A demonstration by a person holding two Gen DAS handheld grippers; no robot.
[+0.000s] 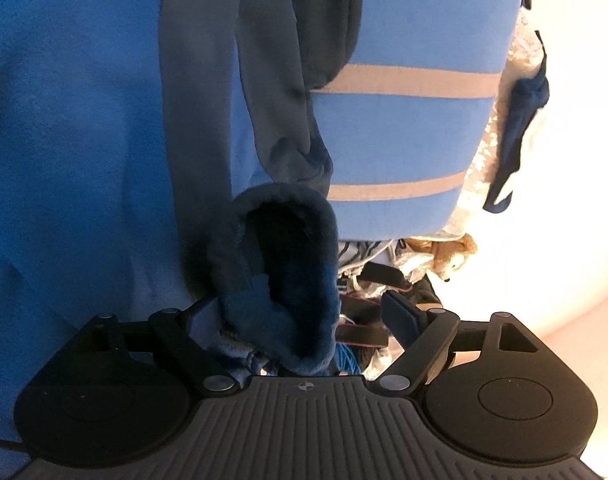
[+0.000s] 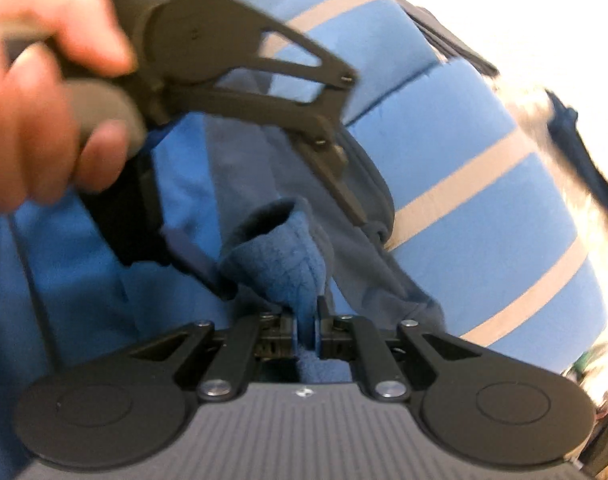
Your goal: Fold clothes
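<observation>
From the left wrist, the left gripper [image 1: 300, 320] stands with its jaws spread wide. A fleece cuff [image 1: 282, 280] of a dark blue garment [image 1: 272, 80] lies in the gap between them, its mouth gaping toward the camera, but neither pad presses on it; the right-hand finger [image 1: 400, 312] is well clear of the cloth. The garment trails away from the cuff over a bright blue bed cover [image 1: 72, 120] and runs up against a blue cushion with pale stripes [image 1: 404, 136]. Beyond the cushion there is a clutter of things too small to tell apart, among them what looks like a soft toy [image 1: 452, 256].

From the right wrist, the right gripper [image 2: 306, 326] has its jaws closed tight on a pinch of the same cuff [image 2: 280, 256], the fleece bunched up just ahead of the pads. Above and to the left, a hand [image 2: 36, 92] holds the other gripper [image 2: 240, 52], blurred, with one of its fingers reaching down close beside the cuff. The grey-blue body of the garment [image 2: 344, 208] lies rumpled over the bed cover [image 2: 80, 264], against the striped cushion [image 2: 484, 168].

As for the folding, it looks barely begun. The garment is loose and creased, with no flat fold anywhere in sight, and only the sleeve end is in hand. By my judgement this is a change of grip at the cuff: the right side has it, the left does not. The sleeve has yet to be laid over, and the body smoothed and folded.
</observation>
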